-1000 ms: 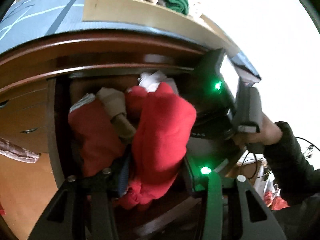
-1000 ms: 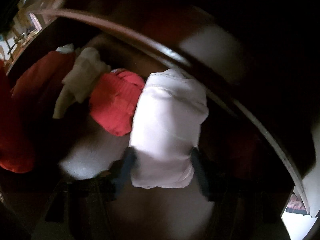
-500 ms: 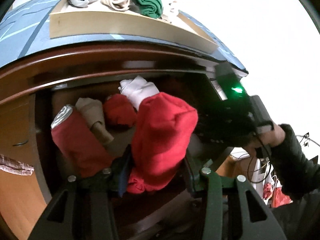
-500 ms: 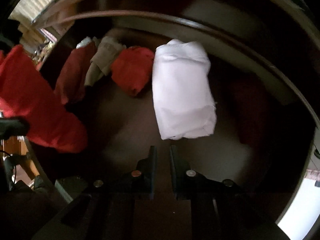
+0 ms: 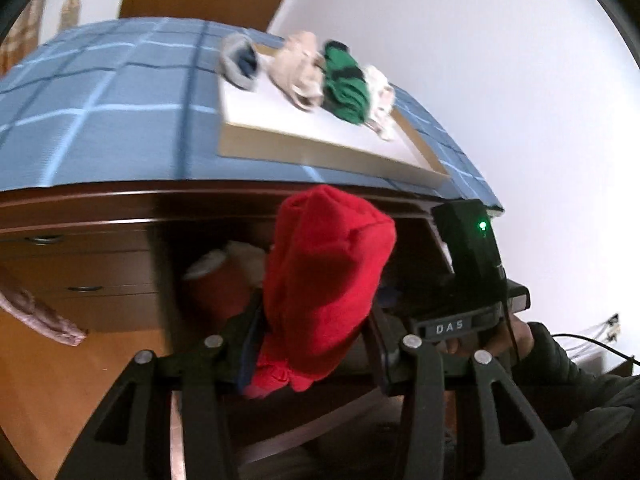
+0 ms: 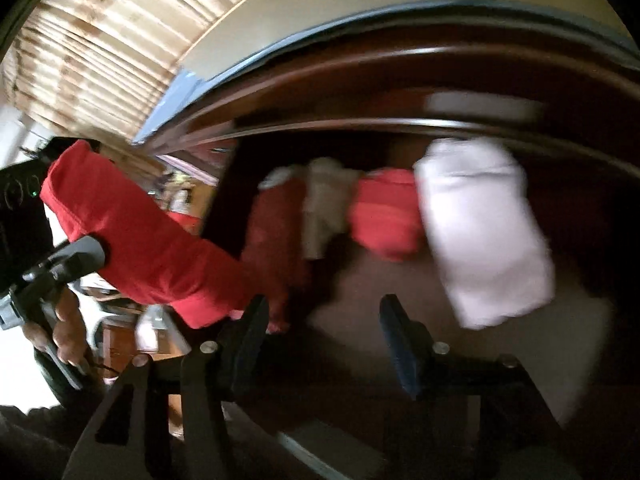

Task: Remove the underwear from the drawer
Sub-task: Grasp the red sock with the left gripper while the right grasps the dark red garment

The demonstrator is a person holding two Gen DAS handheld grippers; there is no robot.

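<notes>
A: Start from the drawer (image 6: 400,280), left side. What's there?

B: In the right wrist view, left of the drawer, the left tongs (image 6: 86,256) pinch a red roll (image 6: 148,240) of underwear, clear of the drawer. A hand (image 6: 66,320) grips their handle below.

A: And inside the drawer?

B: From its left wall: a dark red roll (image 6: 276,236), a beige piece (image 6: 322,208) touching it, a bright red roll (image 6: 386,216), then a white roll (image 6: 486,232) touching that one. All are blurred.

A: The right tongs?

B: The right tongs (image 6: 320,332) are spread, and the jaws have just been opening. Nothing sits between them; the white roll lies beyond and to the right of the gap, untouched.

A: The left wrist view?

B: Left of the drawer (image 5: 200,280) are two shut drawer fronts (image 5: 80,276) and a pink cloth (image 5: 40,314) hanging nearby. The left tongs (image 5: 316,344) pinch the red roll (image 5: 324,280) at its lower end; the roll stands upright in front of the drawer opening. Above the drawer, a blue checked cloth (image 5: 100,112) covers the top, and a tray (image 5: 320,156) on it holds a grey piece (image 5: 240,62), a beige one (image 5: 298,72), a green one (image 5: 346,84) and a pale one (image 5: 382,100). Right of the drawer, the other hand (image 5: 520,334) holds the right tool, marked DAS.
</notes>
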